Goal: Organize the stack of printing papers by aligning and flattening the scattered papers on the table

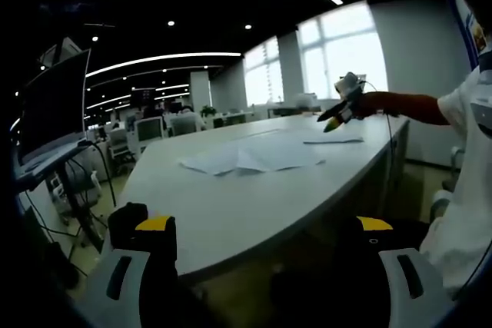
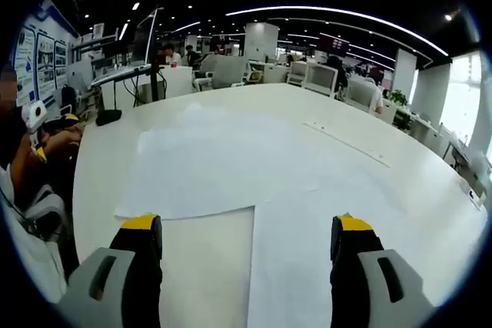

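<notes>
Off the near edge of the surface [image 1: 254,213], my left gripper [image 1: 265,240] hangs with jaws spread wide, holding nothing. My right gripper [image 2: 246,247], jaws also apart and empty, hovers over the papers [image 2: 231,182], which lie scattered and overlapping across the middle of the surface toward its far side.

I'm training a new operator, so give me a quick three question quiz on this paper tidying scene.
1. True or false: the sheets of paper on the white table already form one squared stack.
2. In the left gripper view, the right tongs are: A) resting on the sheets, B) held above the table's far end, C) gripping a sheet.
3. Fill in: the left tongs, near the table's edge, are ____.

Key: 1 false, the sheets lie scattered and overlapping. 2 B. 3 open.
</notes>
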Demonstrator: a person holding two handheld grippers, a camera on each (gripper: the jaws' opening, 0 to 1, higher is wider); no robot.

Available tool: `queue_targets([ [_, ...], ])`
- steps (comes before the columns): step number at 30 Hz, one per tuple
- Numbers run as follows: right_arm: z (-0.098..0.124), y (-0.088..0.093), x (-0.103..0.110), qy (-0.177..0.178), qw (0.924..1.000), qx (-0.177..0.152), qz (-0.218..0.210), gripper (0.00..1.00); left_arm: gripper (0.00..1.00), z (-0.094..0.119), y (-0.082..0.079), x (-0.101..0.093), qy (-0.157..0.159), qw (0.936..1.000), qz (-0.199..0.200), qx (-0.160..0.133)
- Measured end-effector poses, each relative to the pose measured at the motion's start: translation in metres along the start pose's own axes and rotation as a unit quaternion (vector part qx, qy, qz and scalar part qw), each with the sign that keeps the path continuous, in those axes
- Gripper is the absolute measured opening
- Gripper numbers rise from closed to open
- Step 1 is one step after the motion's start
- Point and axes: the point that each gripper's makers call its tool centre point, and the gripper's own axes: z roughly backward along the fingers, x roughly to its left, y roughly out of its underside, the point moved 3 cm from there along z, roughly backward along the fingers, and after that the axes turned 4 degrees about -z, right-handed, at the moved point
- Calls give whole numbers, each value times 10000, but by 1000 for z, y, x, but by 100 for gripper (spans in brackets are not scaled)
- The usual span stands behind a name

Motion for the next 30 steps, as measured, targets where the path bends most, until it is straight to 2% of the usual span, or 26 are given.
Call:
queue_targets([
  [30,-8,-3,0,-44,10000,14,3,87,97,5,0,3,-61,10000,21,22],
])
